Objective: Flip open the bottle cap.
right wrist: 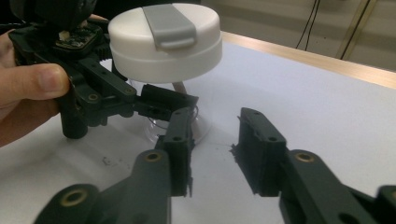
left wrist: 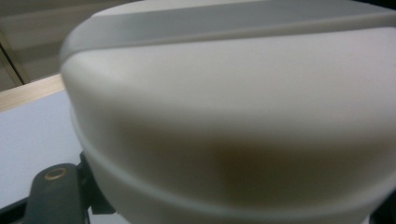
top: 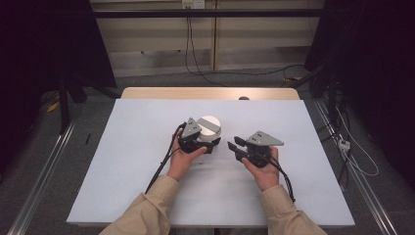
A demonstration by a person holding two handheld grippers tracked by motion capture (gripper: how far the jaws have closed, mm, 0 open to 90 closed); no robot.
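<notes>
1. A clear cup (right wrist: pixel 180 119) with a white lid (top: pixel 210 125) stands on the table (top: pixel 127 147).
2. The left gripper (top: pixel 208 145) has its jaws closed around the cup, under the lid.
3. The right gripper (top: pixel 235 145) rests just beside the cup, jaws apart and empty.

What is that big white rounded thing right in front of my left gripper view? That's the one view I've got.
Observer: It's the round white plastic lid, with a grey flap across its top, on a clear plastic cup that stands on the white table sheet.
Operator: Is my left claw on it?
Observer: Yes, the left claw is closed on the clear body just under the lid.
Operator: Where's the other one?
Observer: The right claw is open, low over the sheet beside the cup, touching nothing.
</notes>
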